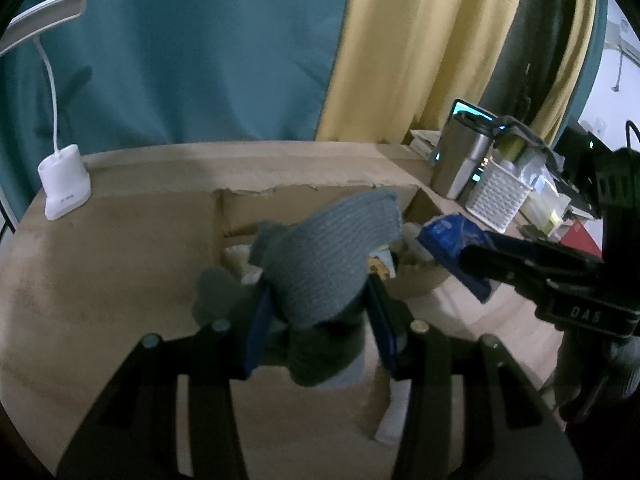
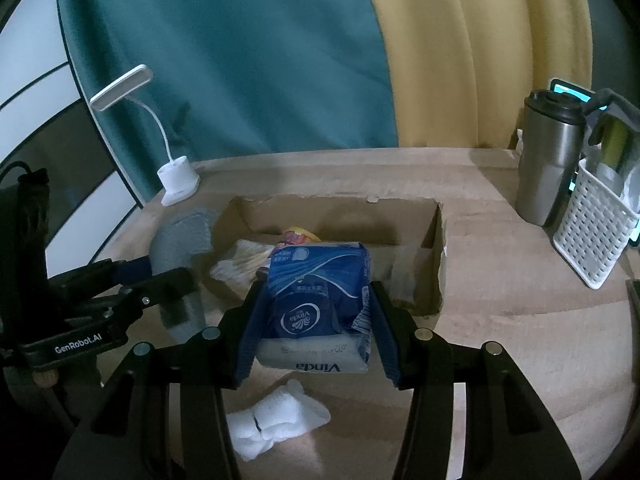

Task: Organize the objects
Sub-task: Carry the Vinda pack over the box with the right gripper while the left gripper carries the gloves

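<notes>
Tissue pack (image 2: 316, 304): clamped in right hand-held gripper (image 2: 316, 320), at near edge of cardboard box (image 2: 434, 248), probably for dropping in.
Grey cloth (image 1: 324, 256): pinched by left hand-held gripper (image 1: 320, 320), raised over box's left side.
Bench (image 2: 500, 320): white wad (image 2: 276, 424) loose, near.

Tissue pack (image 2: 316, 304) seemingly between tool (image 2: 316, 332) pads

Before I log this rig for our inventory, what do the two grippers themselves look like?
Both are black handheld frames with blue ribbed pads on the fingers and round silver bolts at the joints. The left gripper carries white "GenRobot.AI" lettering and a black cable at its rear. The right gripper shows embossed "DAS" lettering, also with a black cable behind.
</notes>
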